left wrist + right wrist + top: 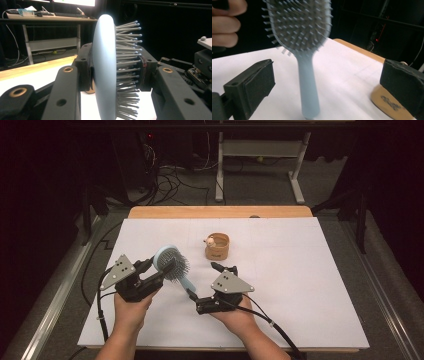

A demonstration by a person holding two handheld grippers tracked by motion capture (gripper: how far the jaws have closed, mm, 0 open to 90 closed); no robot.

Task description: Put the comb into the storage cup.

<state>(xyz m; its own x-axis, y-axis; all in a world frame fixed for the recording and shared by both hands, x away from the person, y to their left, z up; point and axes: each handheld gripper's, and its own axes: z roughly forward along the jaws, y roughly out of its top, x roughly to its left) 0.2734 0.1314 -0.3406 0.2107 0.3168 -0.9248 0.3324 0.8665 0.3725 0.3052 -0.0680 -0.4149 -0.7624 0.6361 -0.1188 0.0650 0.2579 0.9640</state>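
The left tool (pixel 161 270) is clamped on the head of a pale blue hairbrush (pixel 172 264), one jaw against the smooth back and the other pressed into the bristles, as its own view shows (pixel 110 72). That hold looks like the weak point: bristles give under pressure, so the head could twist or slide out of the jaws if the handle is tugged or knocked (a judgement, not something seen).

The right tool (pixel 192 296) stands wide open with nothing in it. In its view the brush handle (pixel 308 85) hangs between the two jaws, apart from both pads and nearer the left one. If the jaws close from here they may catch the handle off-centre and lever the head against the other tool's hold, or the tip may slip out below.

The brush is held above the white bench (pixel 300 285), bristles facing the person's right, handle slanting down toward the right tool. A small round wooden box (pixel 217 247) sits on the bench beyond both tools, well apart from the brush
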